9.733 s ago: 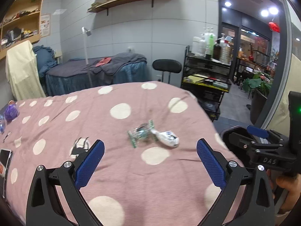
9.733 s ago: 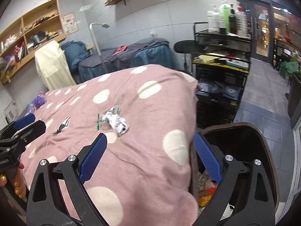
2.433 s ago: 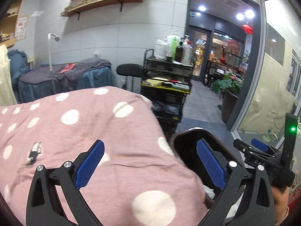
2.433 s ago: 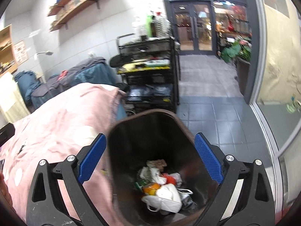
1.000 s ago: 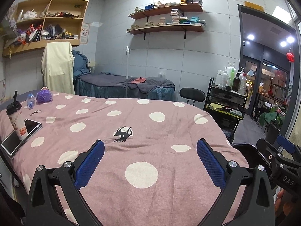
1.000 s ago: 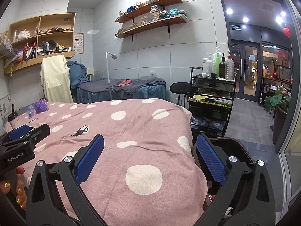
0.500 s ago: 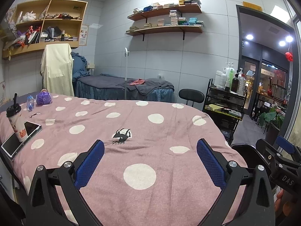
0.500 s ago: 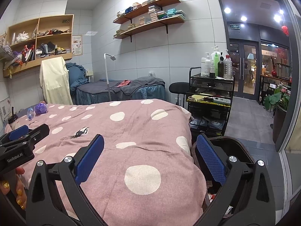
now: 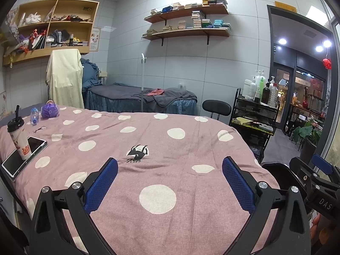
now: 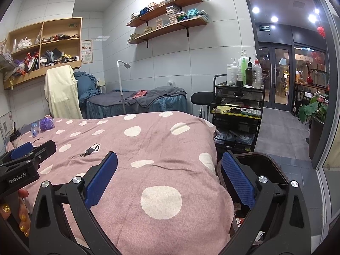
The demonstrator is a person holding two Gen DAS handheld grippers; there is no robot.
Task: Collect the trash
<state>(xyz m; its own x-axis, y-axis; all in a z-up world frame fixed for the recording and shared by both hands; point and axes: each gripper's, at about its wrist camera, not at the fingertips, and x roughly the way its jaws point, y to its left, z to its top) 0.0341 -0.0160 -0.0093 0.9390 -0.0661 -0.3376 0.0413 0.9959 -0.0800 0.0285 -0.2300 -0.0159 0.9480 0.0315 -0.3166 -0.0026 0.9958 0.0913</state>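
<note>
Pink cotton bedspread with white dots point(image 9: 161, 140) under two wide-open, empty grippers.

The left gripper point(image 9: 170, 182), marked "GenRobot.AI", and the right gripper point(image 10: 169, 180), marked "DAS", hold nothing. The dark brown plastic trash bin point(image 10: 274, 167) stands at the bed's right corner, with some scraps inside. A lidded paper drink cup point(image 9: 18, 136) rests on a tablet point(image 9: 23, 155).

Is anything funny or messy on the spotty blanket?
One thing: a drink cup with a straw stands on top of a tablet near the bed's edge, where it could tip. Nothing looks spilled.
</note>
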